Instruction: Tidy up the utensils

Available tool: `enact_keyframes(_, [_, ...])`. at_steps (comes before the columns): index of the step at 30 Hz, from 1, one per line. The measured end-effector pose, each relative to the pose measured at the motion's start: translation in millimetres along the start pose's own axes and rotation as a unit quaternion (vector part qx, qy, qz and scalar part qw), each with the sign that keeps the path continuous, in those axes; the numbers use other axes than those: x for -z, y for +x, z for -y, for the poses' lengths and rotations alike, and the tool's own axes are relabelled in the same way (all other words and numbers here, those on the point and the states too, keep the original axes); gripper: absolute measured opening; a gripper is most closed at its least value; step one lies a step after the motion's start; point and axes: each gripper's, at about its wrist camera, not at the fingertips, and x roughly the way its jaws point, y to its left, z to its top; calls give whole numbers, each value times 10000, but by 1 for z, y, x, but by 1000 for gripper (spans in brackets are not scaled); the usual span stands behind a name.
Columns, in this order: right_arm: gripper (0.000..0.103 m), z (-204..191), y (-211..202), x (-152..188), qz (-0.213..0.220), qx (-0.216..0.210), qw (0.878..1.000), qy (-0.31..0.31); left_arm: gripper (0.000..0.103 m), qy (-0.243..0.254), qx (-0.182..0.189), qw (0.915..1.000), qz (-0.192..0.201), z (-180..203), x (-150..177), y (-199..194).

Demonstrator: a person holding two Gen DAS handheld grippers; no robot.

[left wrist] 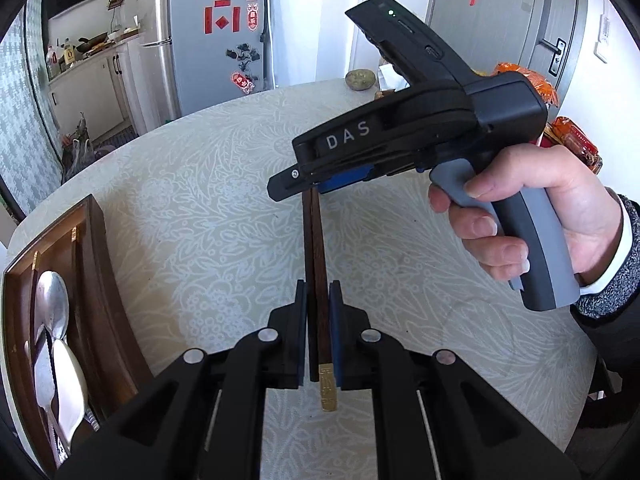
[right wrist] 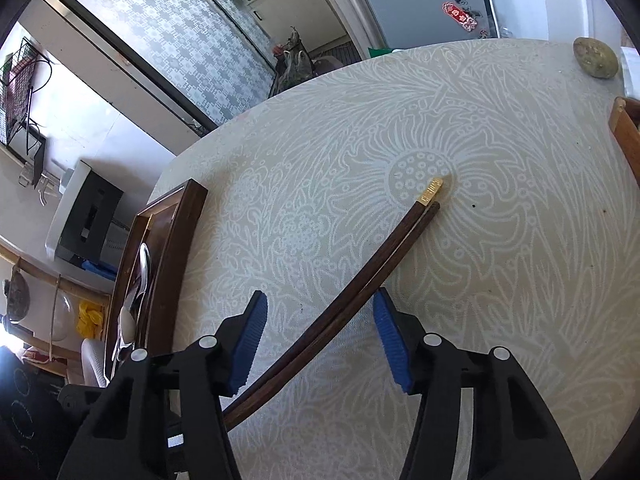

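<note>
Patterned tablecloth [right wrist: 500,280] covers a round table, with a wooden tray [left wrist: 94,280] of spoons [left wrist: 54,304] at its left edge. Left gripper [left wrist: 318,320] is clamped on the chopsticks [left wrist: 316,248] near their gold-capped ends; right gripper [right wrist: 320,336] straddles the far ends, pads apart and not touching. Risk: the unevenly aligned pair may scissor or slip if the right jaws close off-centre.
</note>
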Motion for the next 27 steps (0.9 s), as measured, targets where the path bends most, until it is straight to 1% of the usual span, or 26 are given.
enact_keyframes(1, [45, 1, 0, 0, 15, 57, 10000, 8, 5, 16, 63, 10000, 3, 2, 0, 1])
enact_keyframes(2, [32, 3, 0, -1, 28, 140, 9999, 10, 0, 14, 71, 10000, 1, 3, 1, 1])
enact_keyframes(3, [22, 3, 1, -1, 23, 236, 9997, -21, 0, 48, 66, 10000, -12, 6, 2, 2])
enact_keyframes(4, [18, 3, 2, -1, 32, 322, 9995, -57, 0, 144, 98, 9998, -83, 10, 3, 6])
enact_keyframes(5, [11, 3, 2, -1, 18, 426, 9990, -93, 0, 192, 62, 9997, -97, 12, 4, 8])
enact_keyframes(6, [8, 3, 2, -1, 0, 501, 9987, -106, 0, 225, -43, 9997, -116, 13, 5, 12])
enact_keyframes(8, [8, 4, 3, -2, -24, 528, 9985, -138, 0, 220, 60, 9995, -232, 14, 7, 19])
enact_keyframes(13, [8, 3, 2, -1, -14, 505, 9986, -165, 0, 221, 1, 9994, -263, 8, 8, 19])
enact_keyframes(14, [8, 2, 2, 0, -1, 516, 9985, -202, 3, 229, 50, 9993, -276, 9, 9, 19])
enact_keyframes(15, [8, 1, 2, 0, 9, 530, 9983, -236, 12, 231, 97, 9993, -283, 9, 9, 19])
enact_keyframes(18, [8, 2, 2, 0, 2, 526, 9984, -209, 16, 374, 137, 9987, -320, 17, 12, 22])
enact_keyframes(21, [3, 2, 1, 0, -14, 474, 9987, -180, 23, 479, 55, 9979, -433, 21, 12, 31])
enact_keyframes(23, [2, 2, 0, 2, -26, 427, 9989, -168, 27, 524, -26, 9979, -385, 21, 10, 33])
enact_keyframes(25, [2, 3, -1, 2, -51, 375, 9992, -147, 28, 464, -4, 9981, -402, 19, 8, 34])
enact_keyframes(27, [2, 4, -2, 3, -47, 366, 9992, -127, 27, 511, -43, 9979, -406, 20, 8, 34])
